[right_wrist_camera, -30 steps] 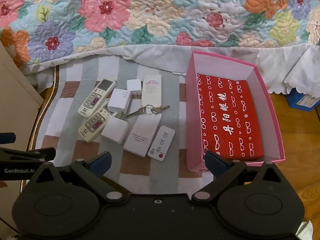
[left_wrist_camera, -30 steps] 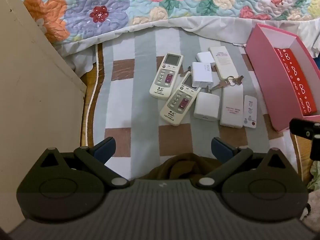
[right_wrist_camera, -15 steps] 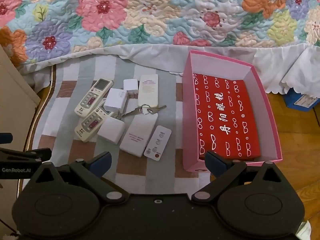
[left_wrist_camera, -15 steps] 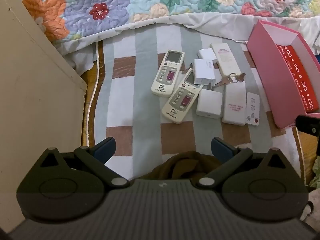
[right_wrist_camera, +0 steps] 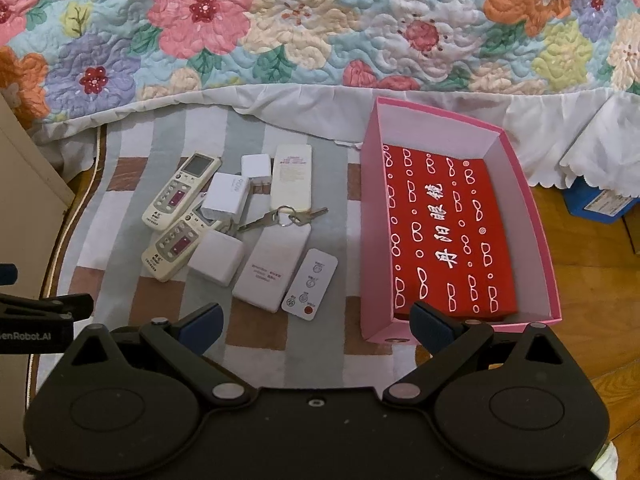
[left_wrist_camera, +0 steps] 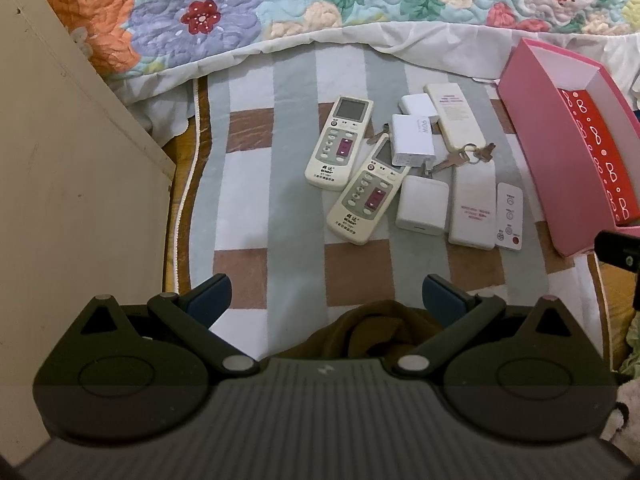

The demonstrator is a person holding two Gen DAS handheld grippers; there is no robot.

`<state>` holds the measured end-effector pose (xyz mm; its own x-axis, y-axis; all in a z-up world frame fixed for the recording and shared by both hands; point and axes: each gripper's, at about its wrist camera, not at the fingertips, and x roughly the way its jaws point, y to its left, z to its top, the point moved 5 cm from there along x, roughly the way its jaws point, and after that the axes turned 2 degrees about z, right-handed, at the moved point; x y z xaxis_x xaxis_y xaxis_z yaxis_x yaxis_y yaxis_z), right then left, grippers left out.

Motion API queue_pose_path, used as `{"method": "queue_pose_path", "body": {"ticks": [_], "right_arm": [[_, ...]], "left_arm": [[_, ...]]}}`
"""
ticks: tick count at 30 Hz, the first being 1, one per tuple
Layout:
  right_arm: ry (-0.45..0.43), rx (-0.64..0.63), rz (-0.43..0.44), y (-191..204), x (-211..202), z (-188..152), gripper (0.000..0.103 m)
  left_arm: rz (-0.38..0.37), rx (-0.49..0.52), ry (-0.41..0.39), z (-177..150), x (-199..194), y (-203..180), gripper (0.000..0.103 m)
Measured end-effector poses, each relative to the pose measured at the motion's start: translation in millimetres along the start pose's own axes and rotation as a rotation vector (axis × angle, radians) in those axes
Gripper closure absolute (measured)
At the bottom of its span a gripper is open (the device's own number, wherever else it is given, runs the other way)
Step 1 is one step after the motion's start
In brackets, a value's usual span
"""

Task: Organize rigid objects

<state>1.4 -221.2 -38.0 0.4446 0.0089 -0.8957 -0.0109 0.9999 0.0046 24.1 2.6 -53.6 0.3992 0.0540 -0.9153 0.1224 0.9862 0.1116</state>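
Two cream air-conditioner remotes, several white chargers and flat white boxes, a small white remote and a bunch of keys lie clustered on a striped rug. A pink box with a red patterned case inside stands to their right. My left gripper is open and empty, above the rug in front of the remotes. My right gripper is open and empty, near the box's front corner. The same cluster shows in the right wrist view.
A floral quilt with a white skirt hangs behind the rug. A beige cabinet stands at the left. Wooden floor and a blue box lie at the right. Brown cloth sits under my left gripper.
Both grippers have drifted slightly; the objects sit a little lower and further left in the views. Both stay open and nothing on the rug has moved.
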Motion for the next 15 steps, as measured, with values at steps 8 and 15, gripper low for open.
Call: {"method": "queue_pose_path", "body": {"ticks": [8, 15], "right_arm": [[-0.011, -0.002, -0.001, -1.0, -4.5, 0.9, 0.002], [-0.024, 0.002, 0.002, -0.3, -9.5, 1.4, 0.002]], "left_arm": [[-0.003, 0.004, -0.012, 1.4, -2.9, 0.2, 0.0], [-0.017, 0.01, -0.024, 1.6, -4.9, -2.3, 0.0]]}}
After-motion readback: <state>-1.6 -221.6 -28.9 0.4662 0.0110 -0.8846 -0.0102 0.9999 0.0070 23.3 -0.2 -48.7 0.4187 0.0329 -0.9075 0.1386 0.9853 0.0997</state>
